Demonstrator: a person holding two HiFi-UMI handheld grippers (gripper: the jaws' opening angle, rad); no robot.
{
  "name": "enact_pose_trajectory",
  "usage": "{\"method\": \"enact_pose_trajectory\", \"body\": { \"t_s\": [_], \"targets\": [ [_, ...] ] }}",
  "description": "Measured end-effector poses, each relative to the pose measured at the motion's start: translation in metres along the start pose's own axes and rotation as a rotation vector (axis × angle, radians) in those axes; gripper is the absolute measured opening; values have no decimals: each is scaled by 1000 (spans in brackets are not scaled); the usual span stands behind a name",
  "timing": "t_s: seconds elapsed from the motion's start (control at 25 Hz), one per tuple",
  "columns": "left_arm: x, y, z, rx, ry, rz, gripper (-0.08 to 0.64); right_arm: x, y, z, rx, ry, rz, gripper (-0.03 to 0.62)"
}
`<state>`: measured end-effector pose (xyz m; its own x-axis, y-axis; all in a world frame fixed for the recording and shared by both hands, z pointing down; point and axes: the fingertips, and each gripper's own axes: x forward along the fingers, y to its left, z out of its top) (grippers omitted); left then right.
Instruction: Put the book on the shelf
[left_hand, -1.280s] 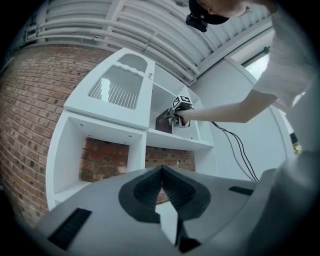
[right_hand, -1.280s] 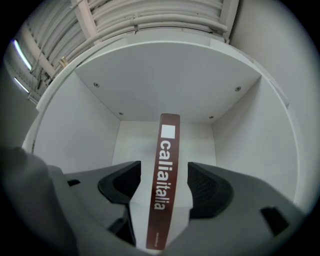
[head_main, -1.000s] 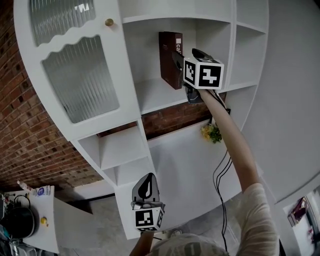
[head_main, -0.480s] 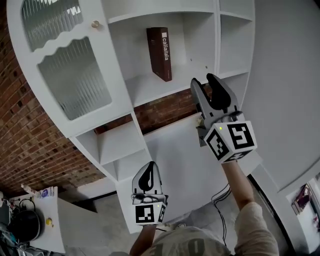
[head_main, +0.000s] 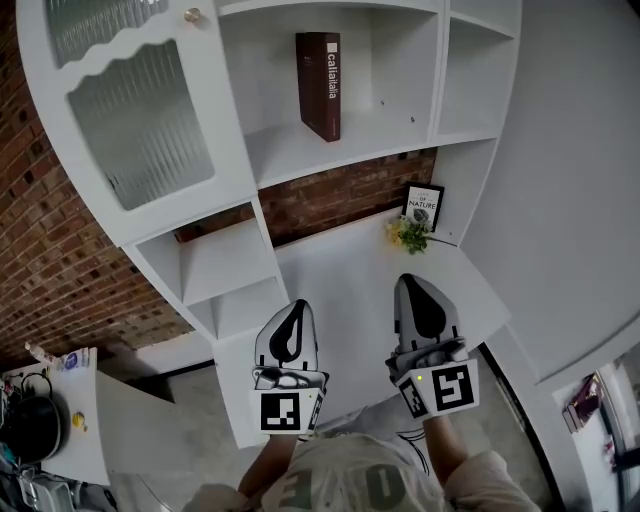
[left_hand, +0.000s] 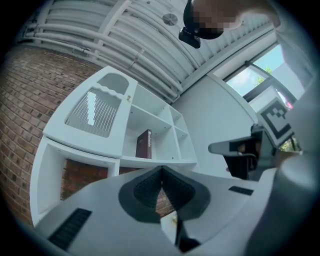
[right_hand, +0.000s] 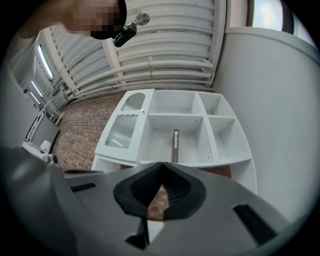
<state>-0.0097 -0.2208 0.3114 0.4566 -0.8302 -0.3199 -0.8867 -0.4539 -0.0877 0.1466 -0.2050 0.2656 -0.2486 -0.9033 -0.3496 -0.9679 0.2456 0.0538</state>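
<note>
1. Nearest to you, well below the book, your left gripper and right gripper are side by side. Both are clenched on nothing. The right one's jaws have just been closing, with only air between them.
2. The placing step looks finished, since neither gripper is on the book and it stands by itself. What remains seems to be drawing back and leaving it alone.
3. Just beyond the grippers, still well below the book, is a bare white ledge. Nothing on it lies in your way.
4. Below the book and to its right, at the back of that ledge, is a small bunch of yellow flowers. A framed print leans just behind it. Keep the right gripper away from both if you reach up again.
5. Directly under the book's board runs a strip of brick wall.
6. The book is upright on the shelf, spine towards you, in the middle compartment. It touches neither side wall and has no neighbour to prop it, so I judge that a knock could topple it.
7. Left of the book is a ribbed glass door with a brass knob. The door is closed and out of your path.
</note>
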Motion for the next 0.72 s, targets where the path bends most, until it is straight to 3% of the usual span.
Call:
{"method": "enact_pose_trajectory", "body": {
  "t_s": [0.16,0.24,0.44,0.72],
  "targets": [
    [-3,-12,-4,-6,12,-23,12,-30,27,-70,139,177,20,15],
    [-3,-13,-5,-21,12,-26,12,-38,34,-87,197,230,22,15],
    [-2,-6,-9,-12,17,-11,12,-35,35,-85,168,229,32,15],
    [-6,-1,-17,-26,33,-8,12,-35,19,-93,149,237,-34,15]
  ]
}}
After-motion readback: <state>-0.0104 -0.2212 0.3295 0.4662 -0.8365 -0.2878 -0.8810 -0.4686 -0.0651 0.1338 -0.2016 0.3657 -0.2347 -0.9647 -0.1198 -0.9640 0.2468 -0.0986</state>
